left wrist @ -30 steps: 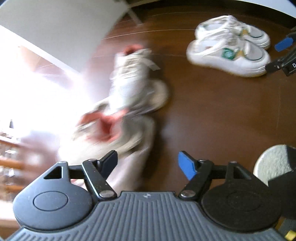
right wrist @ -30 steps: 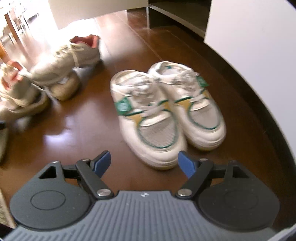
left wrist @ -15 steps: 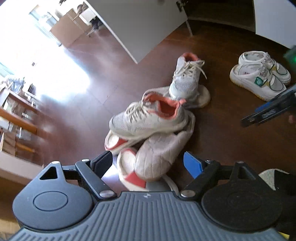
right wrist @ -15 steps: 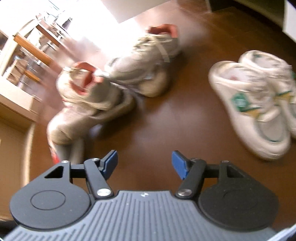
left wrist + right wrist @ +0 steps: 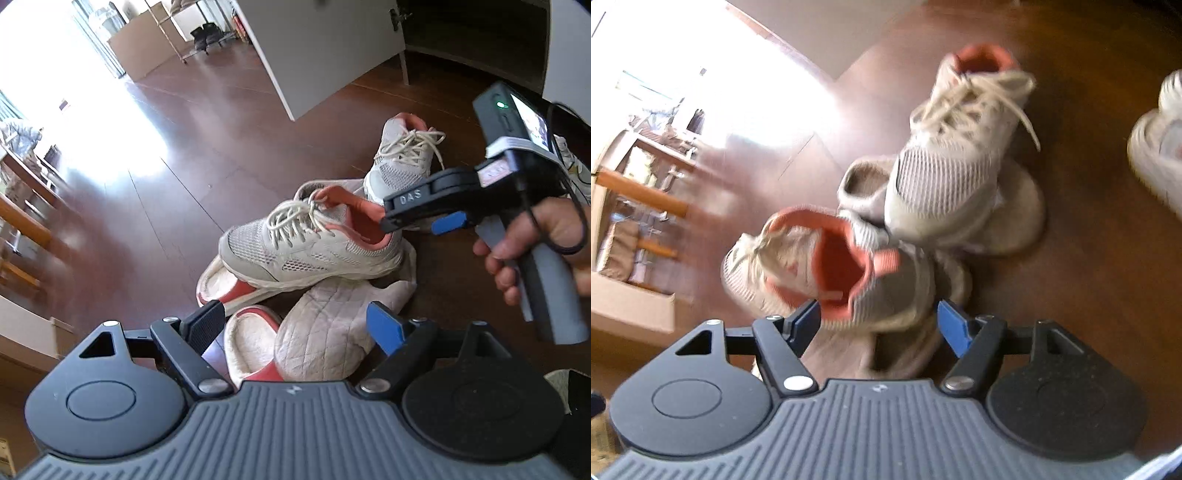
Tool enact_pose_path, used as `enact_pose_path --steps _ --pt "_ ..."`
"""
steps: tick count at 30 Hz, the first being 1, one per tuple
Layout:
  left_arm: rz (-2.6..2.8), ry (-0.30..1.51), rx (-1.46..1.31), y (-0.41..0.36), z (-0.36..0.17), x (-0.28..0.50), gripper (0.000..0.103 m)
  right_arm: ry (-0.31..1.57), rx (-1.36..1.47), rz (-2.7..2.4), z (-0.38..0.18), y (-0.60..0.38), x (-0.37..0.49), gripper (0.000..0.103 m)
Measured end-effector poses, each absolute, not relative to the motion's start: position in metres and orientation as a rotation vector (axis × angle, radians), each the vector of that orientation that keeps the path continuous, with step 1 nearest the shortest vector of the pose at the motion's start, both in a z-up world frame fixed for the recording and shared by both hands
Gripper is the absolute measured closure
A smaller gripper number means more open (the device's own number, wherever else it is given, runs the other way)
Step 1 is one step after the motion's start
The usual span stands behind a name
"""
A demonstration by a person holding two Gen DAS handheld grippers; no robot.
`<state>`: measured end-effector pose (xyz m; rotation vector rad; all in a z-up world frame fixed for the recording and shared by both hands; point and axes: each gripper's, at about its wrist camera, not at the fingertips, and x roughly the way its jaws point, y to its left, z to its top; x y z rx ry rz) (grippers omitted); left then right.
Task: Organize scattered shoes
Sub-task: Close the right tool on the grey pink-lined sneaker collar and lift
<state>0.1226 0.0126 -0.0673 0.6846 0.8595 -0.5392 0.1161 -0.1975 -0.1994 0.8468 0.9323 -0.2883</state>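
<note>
A grey mesh sneaker with coral lining (image 5: 310,251) lies on top of beige quilted slippers (image 5: 328,336) on the dark wood floor. Its mate (image 5: 402,162) stands behind it on another slipper. My left gripper (image 5: 295,325) is open, just above the nearest slippers. My right gripper (image 5: 417,218) comes in from the right, its fingers at the near sneaker's heel collar. In the right wrist view the right gripper (image 5: 879,321) is open, straddling that sneaker's coral heel (image 5: 846,266); the second sneaker (image 5: 956,155) sits beyond. A white sneaker (image 5: 1160,147) is at the right edge.
A white cabinet panel (image 5: 325,48) stands behind the pile, with a dark open space under shelving (image 5: 476,33) at the back right. Wooden furniture (image 5: 22,221) and a cardboard box (image 5: 631,302) are on the left. Bright sunlight glares on the floor (image 5: 110,140).
The right gripper swung left from the white-green sneakers to the coral-lined sneaker's heel. The left gripper's view pulled back and steadied over the slipper pile.
</note>
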Motion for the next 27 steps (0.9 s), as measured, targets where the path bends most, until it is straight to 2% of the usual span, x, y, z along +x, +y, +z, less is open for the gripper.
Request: enact_pose_path --steps 3,4,5,11,16,18,21,24,27 --pt "-0.530 0.889 0.681 0.014 -0.082 0.131 0.017 0.975 0.875 -0.311 -0.215 -0.194 0.133 0.037" --pt "-0.526 0.893 0.683 0.014 -0.084 0.132 0.017 0.990 0.870 -0.306 -0.220 -0.196 0.135 0.045" --pt "-0.523 0.894 0.688 0.015 -0.086 0.132 0.017 1.003 0.865 -0.300 -0.225 -0.197 0.137 0.069" --pt "-0.496 0.849 0.718 0.019 -0.077 0.130 0.017 0.915 0.803 -0.212 -0.206 -0.196 0.128 0.070" --pt "-0.519 0.792 0.700 0.023 -0.048 0.120 0.017 0.862 0.889 -0.044 -0.172 -0.248 0.082 0.071" --pt "-0.555 0.770 0.693 0.022 -0.037 0.113 0.017 0.852 0.811 0.063 -0.157 -0.268 0.065 0.071" --pt "-0.631 0.793 0.668 0.014 -0.035 0.103 0.016 0.889 0.576 0.192 -0.138 -0.293 0.046 0.071" --pt "-0.700 0.887 0.699 -0.009 -0.060 0.096 0.016 0.980 0.257 0.319 -0.130 -0.309 0.041 0.071" --pt "-0.794 0.952 0.762 -0.035 -0.089 0.080 0.016 1.111 -0.128 0.496 -0.158 -0.301 0.046 0.069"
